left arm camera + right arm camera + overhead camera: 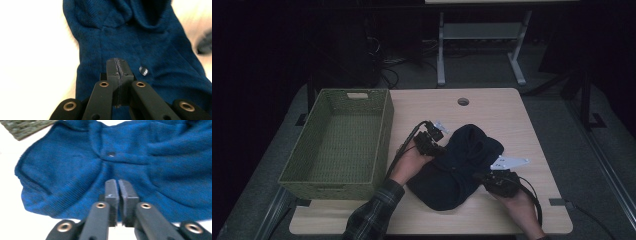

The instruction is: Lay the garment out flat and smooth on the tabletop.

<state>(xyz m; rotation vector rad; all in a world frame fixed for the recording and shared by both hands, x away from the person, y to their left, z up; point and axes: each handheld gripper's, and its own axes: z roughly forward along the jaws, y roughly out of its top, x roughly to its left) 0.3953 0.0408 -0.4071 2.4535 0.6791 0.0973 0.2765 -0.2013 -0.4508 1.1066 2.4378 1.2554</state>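
Writing shows nowhere; one blue garment (457, 167), one basket (343, 140), beneath both grippers (117, 62) (118, 183), fingers pressed together, empty.

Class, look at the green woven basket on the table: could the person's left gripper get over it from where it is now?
Probably yes. The left gripper rests at the dark blue garment, just right of the basket, whose open top faces up with nothing standing between them; its jaws are shut.
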